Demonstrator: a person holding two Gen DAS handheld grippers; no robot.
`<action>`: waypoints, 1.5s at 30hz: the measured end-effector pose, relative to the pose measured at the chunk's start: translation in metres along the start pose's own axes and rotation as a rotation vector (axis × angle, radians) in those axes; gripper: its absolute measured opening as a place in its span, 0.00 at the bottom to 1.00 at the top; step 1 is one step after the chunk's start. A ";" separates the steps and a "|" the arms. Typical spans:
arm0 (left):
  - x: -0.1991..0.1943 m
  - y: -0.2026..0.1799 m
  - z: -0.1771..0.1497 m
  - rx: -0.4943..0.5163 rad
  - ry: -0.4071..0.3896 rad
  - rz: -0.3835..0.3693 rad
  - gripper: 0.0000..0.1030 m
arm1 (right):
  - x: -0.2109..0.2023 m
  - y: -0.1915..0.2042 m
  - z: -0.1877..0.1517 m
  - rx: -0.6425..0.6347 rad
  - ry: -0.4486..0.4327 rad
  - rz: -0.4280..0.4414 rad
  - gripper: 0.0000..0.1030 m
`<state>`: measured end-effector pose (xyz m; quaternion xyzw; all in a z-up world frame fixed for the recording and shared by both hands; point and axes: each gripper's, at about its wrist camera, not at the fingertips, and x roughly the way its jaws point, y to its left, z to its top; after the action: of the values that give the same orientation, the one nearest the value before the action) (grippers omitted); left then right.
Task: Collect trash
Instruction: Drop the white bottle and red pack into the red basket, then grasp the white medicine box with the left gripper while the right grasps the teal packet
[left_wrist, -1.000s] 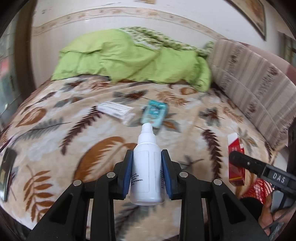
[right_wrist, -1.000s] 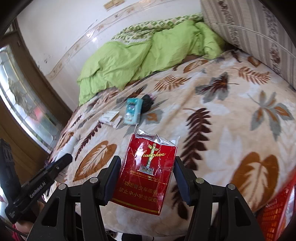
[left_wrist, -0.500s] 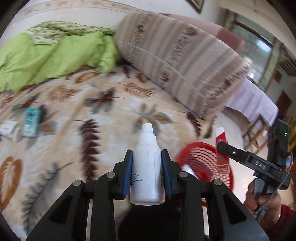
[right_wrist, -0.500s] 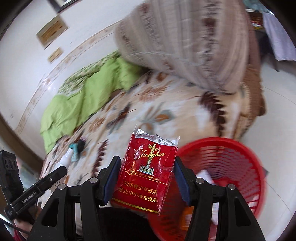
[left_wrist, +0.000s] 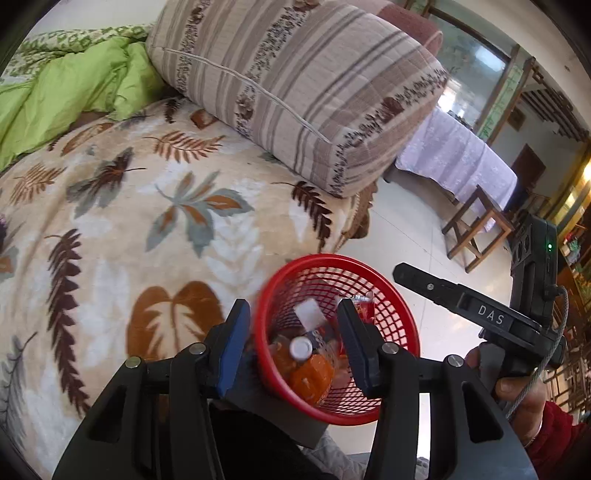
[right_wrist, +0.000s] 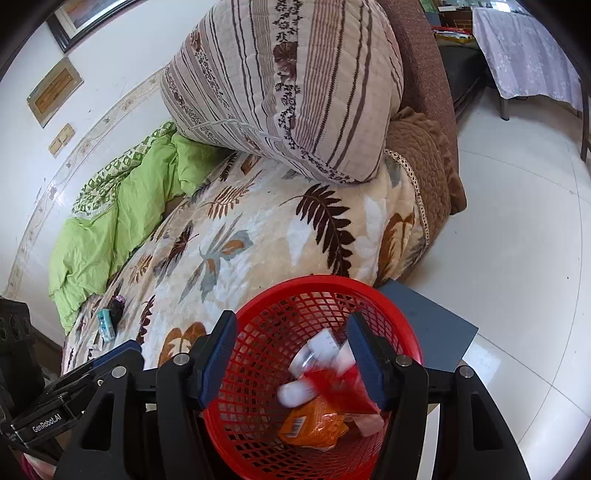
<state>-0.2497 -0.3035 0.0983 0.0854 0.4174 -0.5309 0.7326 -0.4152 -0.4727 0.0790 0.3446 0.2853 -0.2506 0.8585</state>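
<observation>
A red mesh basket stands on a grey block beside the bed. My left gripper is open and empty just above it. My right gripper is open and empty over the basket too. Inside lie the white bottle, the red cigarette pack, blurred, and an orange wrapper. A teal packet still lies far back on the leaf-print blanket.
A big striped cushion lies on the bed's end. A green duvet is at the back. Tiled floor, a wooden stool and a cloth-covered table are to the right.
Both grippers swung from the bed to over the basket and opened. The white bottle left the left gripper and the cigarette pack left the right; both are now in the basket.
</observation>
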 end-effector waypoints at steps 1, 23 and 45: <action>-0.006 0.007 0.000 -0.013 -0.012 0.012 0.47 | 0.002 0.003 0.001 -0.004 0.005 0.011 0.63; -0.168 0.265 -0.098 -0.491 -0.185 0.589 0.53 | 0.150 0.299 -0.058 -0.437 0.301 0.374 0.63; -0.212 0.357 -0.109 -0.657 -0.248 0.641 0.59 | 0.285 0.427 -0.100 -0.418 0.392 0.473 0.11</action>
<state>-0.0223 0.0588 0.0639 -0.0903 0.4252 -0.1241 0.8920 0.0237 -0.1942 0.0217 0.2595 0.4017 0.0894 0.8737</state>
